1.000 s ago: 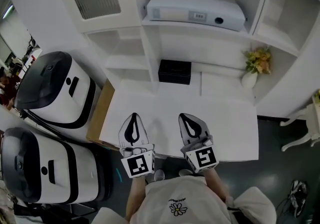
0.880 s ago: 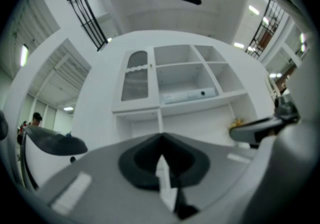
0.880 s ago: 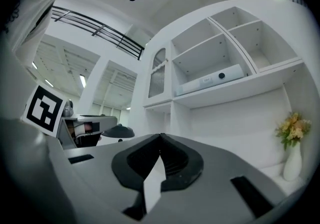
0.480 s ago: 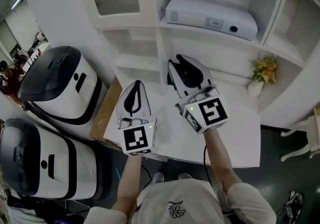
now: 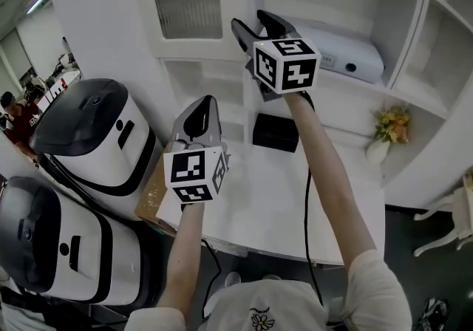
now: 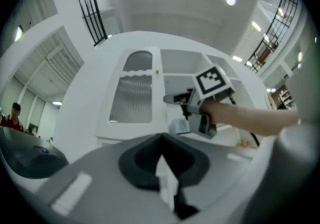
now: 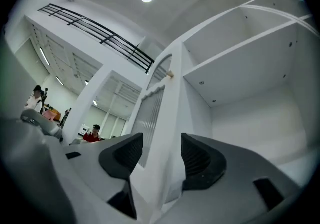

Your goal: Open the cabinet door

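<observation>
Right gripper (image 5: 250,21) jaws have just been opening, now wide, straddling the cabinet door (image 5: 185,4) edge, not clamped. Left gripper (image 5: 202,106) jaws closed, empty.

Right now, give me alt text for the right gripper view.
The right gripper, whose jaws have just been opening, straddles the edge of the white cabinet door with its jaws apart, not clamped on it. The door's ribbed glass panel lies left, open shelves right.
</observation>
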Demonstrator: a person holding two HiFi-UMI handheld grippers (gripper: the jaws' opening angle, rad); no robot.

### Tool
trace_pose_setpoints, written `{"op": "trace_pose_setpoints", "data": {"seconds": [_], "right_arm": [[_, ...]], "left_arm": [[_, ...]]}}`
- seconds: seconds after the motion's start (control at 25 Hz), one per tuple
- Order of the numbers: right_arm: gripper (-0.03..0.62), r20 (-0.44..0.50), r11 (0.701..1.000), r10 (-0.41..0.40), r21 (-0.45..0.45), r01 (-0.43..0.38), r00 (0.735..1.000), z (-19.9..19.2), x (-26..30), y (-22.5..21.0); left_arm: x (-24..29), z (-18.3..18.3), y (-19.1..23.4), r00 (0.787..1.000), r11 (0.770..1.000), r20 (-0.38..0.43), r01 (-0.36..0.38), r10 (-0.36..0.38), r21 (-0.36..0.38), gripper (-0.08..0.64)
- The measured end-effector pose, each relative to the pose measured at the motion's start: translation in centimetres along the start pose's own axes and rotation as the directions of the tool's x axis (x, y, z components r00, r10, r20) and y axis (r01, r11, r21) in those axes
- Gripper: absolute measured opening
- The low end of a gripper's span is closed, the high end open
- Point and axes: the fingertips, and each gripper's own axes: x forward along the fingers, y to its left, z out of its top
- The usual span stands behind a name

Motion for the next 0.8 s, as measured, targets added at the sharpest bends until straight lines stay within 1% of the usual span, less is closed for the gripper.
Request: {"op": "trace_pose_setpoints", "data": {"seconds": [0.12, 0.2, 0.4, 0.52, 0.64, 0.72, 0.8], "right_arm": [[0.222, -0.055, 0.999, -0.025, -0.031, 0.024, 0.998, -0.5, 2.1, -1.1], [0.222, -0.069, 0.999, -0.035, -0.034, 0.033, 0.997, -0.6, 2.8, -1.6], [0.222, -0.094, 1.0, -0.006, -0.026, 0.003, 0.996, -0.4, 4.0, -0.9], [0.222, -0.118, 0.999, -0.008, -0.034, 0.004, 0.993, -0.8, 4.3, -0.9], [0.22, -0.113, 1.0, -0.002, -0.026, -0.001, 0.994, -0.9, 4.2, -0.7], [0.203, -0.117, 1.0, 0.006, -0.018, -0.008, 0.993, -0.9, 4.1, -0.9], [0.199, -0.119, 1.0, 0.013, -0.019, -0.015, 0.993, -0.9, 3.8, -0.8]], "left_arm": [[0.2, 0.3, 0.1, 1.0, 1.0, 0.0, 0.0, 0.0, 0.028, 0.008], [0.3, 0.1, 0.1, 1.0, 0.999, -0.005, 0.0, 0.001, 0.039, 0.006], [0.4, -0.3, 0.4, 1.0, 0.999, -0.017, -0.003, 0.004, 0.036, 0.006], [0.3, -0.4, 0.4, 1.0, 0.999, -0.019, -0.003, 0.004, 0.039, 0.006], [0.0, -0.5, 0.7, 1.0, 0.999, -0.022, -0.004, 0.006, 0.048, 0.007], [-0.2, -0.6, 0.7, 1.0, 0.999, -0.023, -0.007, 0.008, 0.052, 0.007], [-0.4, -0.7, 0.6, 1.0, 0.998, -0.024, -0.007, 0.009, 0.055, 0.007]]}}
